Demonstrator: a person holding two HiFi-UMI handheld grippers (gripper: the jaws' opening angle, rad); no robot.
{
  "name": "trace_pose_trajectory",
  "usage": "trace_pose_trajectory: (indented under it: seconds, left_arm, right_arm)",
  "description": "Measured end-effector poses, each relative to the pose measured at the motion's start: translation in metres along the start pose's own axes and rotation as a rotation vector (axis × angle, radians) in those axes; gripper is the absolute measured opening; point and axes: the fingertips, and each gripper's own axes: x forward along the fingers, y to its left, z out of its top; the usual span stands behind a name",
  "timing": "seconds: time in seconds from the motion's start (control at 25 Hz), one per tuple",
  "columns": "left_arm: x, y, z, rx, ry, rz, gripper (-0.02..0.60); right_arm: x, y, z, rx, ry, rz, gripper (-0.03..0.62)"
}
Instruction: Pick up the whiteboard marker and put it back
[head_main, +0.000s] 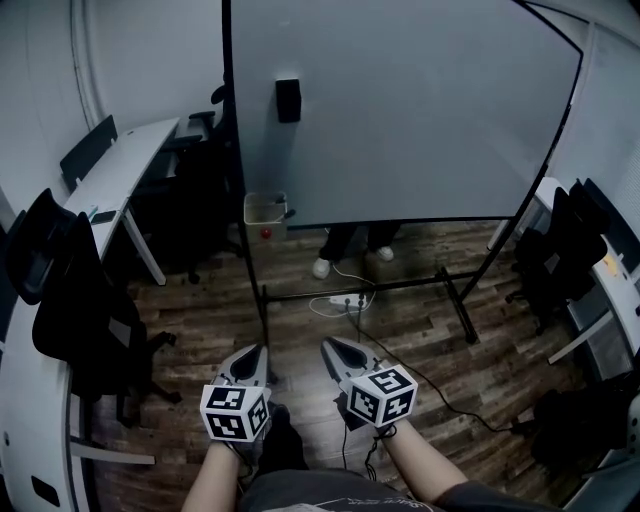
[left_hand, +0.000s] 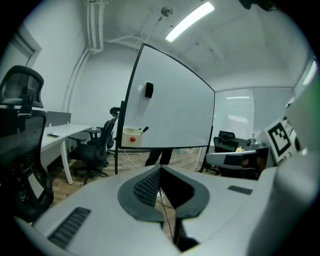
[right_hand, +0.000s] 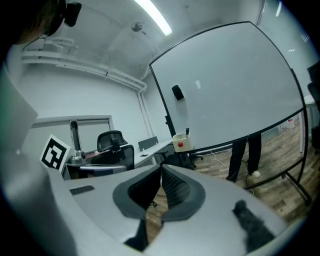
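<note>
Standing tilted in a small pale box: whiteboard marker, a slim dark stick, its top poking past the rim. The box is squarish with a round red dot on its front and hangs at the lower left corner of the whiteboard. The board face is smooth and pale in a thin black frame, on a black tube stand. A black rectangular block sits high on its left side.

Left hand-held gripper and right hand-held gripper are held low, well apart from the box. Both have smooth grey shells and each carries a black-and-white marker cube. In each gripper view the ribbed dark pads meet at the tips: both clenched, nothing between them.

Floor: dark wood planks.

Head view only: a white power strip with a trailing cable, and white shoes under the board's lower edge.

The gripper views show the marker from the side, jutting from the box, and a person's dark trouser legs behind the board. Left gripper view only: a long ceiling strip light.

At left, a long white tabletop and a black office chair.
</note>
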Motion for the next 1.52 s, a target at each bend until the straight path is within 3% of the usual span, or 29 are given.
trace_pose_trajectory:
  seconds: [0.72,1.12,1.52]
  left_arm:
    - [0.117,0.095,0.083,0.027,-0.016,-0.103,0.014]
    - [0.176,0.131,0.107,0.041,-0.013,-0.183,0.014]
    - [0.227,0.150,0.114,0.071,0.008,-0.238,0.014]
  right_arm:
    - [0.133,-0.065,0.079,0.024,-0.079,-0.149,0.025]
    - [0.186,-0.101,0.109,0.022,-0.137,-0.268,0.025]
    - [0.236,-0.128,0.116,0.049,-0.143,-0.289,0.026]
